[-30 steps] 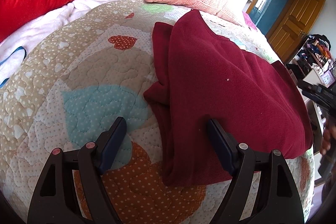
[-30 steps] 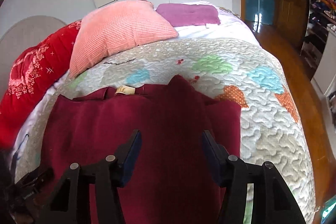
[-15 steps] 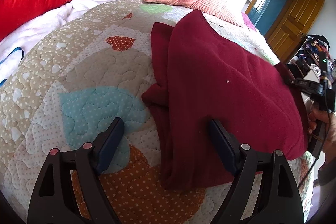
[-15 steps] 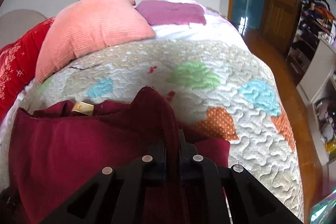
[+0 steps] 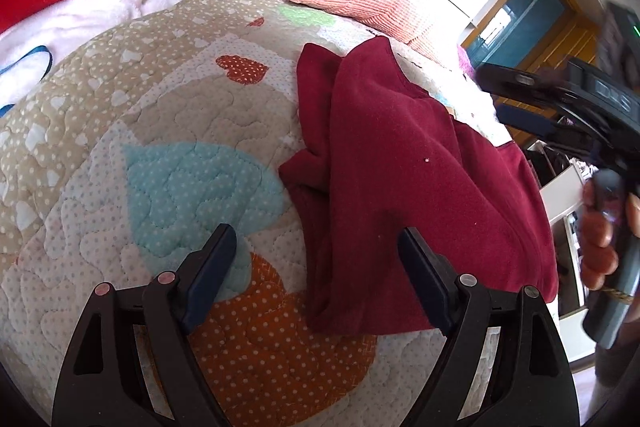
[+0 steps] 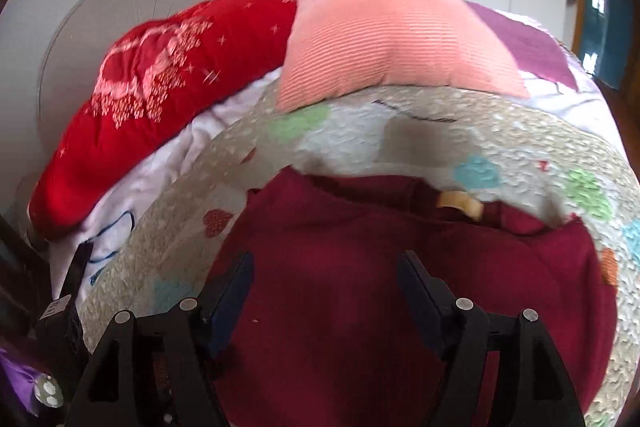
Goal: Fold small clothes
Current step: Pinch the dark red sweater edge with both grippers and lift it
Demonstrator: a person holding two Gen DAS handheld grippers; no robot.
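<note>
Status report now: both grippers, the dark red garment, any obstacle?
Left gripper open, empty. Right gripper just opened, nothing pinched. Dark red garment part-folded on quilt. No obstacle.

Your left claw (image 5: 316, 267) is black plastic: two triangular cut-out arms, dark blue pads (image 5: 208, 277) and round silver pins. Your right claw (image 6: 326, 291) matches it (blurred here), with a dark grip handle and green indicator light.

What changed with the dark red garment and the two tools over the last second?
The right tool pinched a fold of the dark red garment, carried it over, then let go; its jaws have just been opening, nothing between them. The left tool stayed open above the quilt.
</note>
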